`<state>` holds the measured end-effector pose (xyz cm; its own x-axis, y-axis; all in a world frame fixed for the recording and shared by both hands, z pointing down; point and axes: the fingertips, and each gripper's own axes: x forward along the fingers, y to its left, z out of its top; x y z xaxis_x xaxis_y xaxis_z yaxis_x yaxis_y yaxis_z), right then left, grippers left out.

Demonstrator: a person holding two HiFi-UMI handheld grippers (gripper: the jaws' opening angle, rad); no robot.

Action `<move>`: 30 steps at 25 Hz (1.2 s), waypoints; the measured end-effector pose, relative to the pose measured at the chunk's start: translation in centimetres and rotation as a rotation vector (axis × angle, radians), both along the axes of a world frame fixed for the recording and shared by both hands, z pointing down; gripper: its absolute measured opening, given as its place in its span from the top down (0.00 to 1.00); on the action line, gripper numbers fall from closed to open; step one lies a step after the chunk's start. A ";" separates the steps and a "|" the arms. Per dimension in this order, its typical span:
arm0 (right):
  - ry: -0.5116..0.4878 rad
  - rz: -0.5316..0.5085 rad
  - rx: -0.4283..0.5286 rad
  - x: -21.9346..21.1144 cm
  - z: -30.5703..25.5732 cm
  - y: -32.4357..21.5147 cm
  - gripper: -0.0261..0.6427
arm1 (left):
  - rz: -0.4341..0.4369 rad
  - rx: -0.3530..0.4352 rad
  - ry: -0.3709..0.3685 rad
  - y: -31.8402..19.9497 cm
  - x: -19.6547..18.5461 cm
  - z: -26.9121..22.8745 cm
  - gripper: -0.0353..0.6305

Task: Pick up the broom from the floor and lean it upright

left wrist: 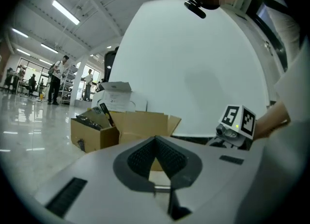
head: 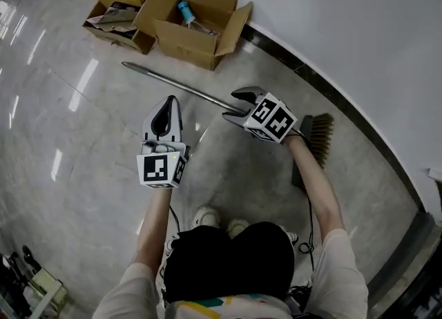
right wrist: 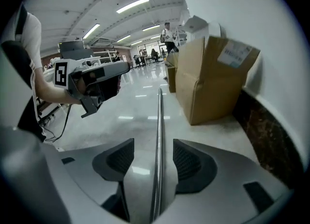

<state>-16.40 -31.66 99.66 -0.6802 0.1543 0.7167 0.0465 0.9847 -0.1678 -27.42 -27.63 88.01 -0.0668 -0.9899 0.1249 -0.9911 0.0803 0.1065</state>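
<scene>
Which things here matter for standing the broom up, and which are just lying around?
For the job: broom, right gripper open around its handle, left gripper, wall.
Lying about: cardboard boxes, bottle inside one.

Shaft: long silver metal broom [head: 173, 83] covered mid-length by the right gripper [head: 237, 105]; near end cut by the right gripper view's bottom edge.
Head: brown bristle head [head: 320, 134] partly behind right forearm [head: 314, 179].
Label: white paper label [right wrist: 236, 53] on brown cardboard box [right wrist: 213, 77], print blurred.
Background: distant people [left wrist: 54, 80], too small to detail.
</scene>
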 end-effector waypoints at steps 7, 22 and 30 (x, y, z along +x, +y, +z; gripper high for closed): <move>0.122 -0.094 0.062 -1.0 7.6 1.2 0.58 | -0.043 -0.023 0.066 2.0 0.9 8.0 0.88; 0.142 -0.041 0.140 -1.5 6.5 2.4 0.82 | -0.055 0.008 0.050 3.3 0.5 6.9 0.88; -0.116 0.108 0.306 0.5 -3.7 1.2 0.82 | -0.061 0.139 0.046 3.7 0.2 1.9 0.88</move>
